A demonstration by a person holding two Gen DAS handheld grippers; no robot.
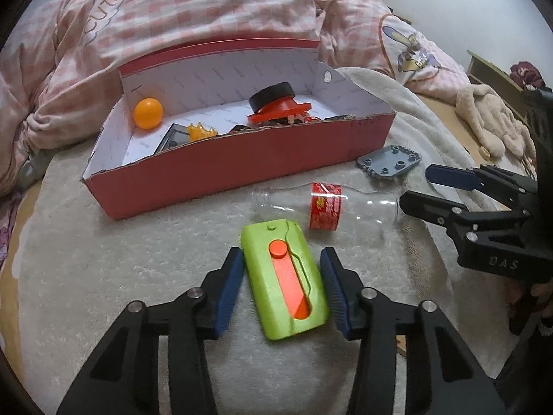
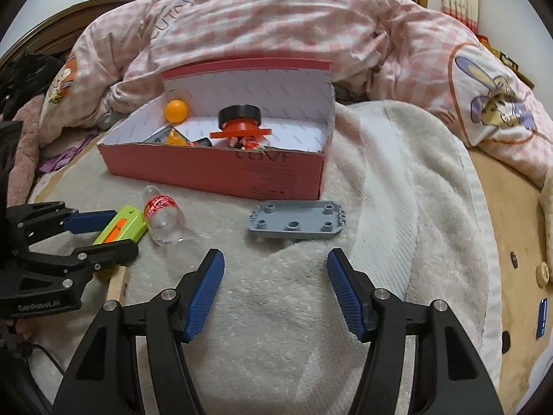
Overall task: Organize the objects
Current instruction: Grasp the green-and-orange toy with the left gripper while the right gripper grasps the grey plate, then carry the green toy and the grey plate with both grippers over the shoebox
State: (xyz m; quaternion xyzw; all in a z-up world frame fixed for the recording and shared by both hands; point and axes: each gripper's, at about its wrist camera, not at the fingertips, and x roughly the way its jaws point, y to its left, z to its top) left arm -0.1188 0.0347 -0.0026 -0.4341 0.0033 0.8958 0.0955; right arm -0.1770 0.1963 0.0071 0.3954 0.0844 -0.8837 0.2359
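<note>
Three things lay outside the one box (image 1: 242, 169) — a case (image 1: 285, 280), a bottle (image 1: 331, 209), a plate (image 2: 295, 224). The left gripper (image 1: 281, 288) straddled the case, fingers (image 1: 230, 288) apart; the right gripper (image 2: 274, 290) gaped wide, empty.

Green case (image 1: 285, 278) with orange slider – flat on white fleece blanket (image 1: 138, 259), long axis running away from camera.

Clear plastic bottle (image 1: 331, 209), red label, no cap – on its side just beyond case, neck toward red box (image 1: 242, 159).

Grey studded plate (image 2: 295, 221) – flat, studs up, near box's front corner.

Box open, holding orange ball (image 1: 148, 112), black-and-red spool (image 1: 276, 103), small bits.
</note>
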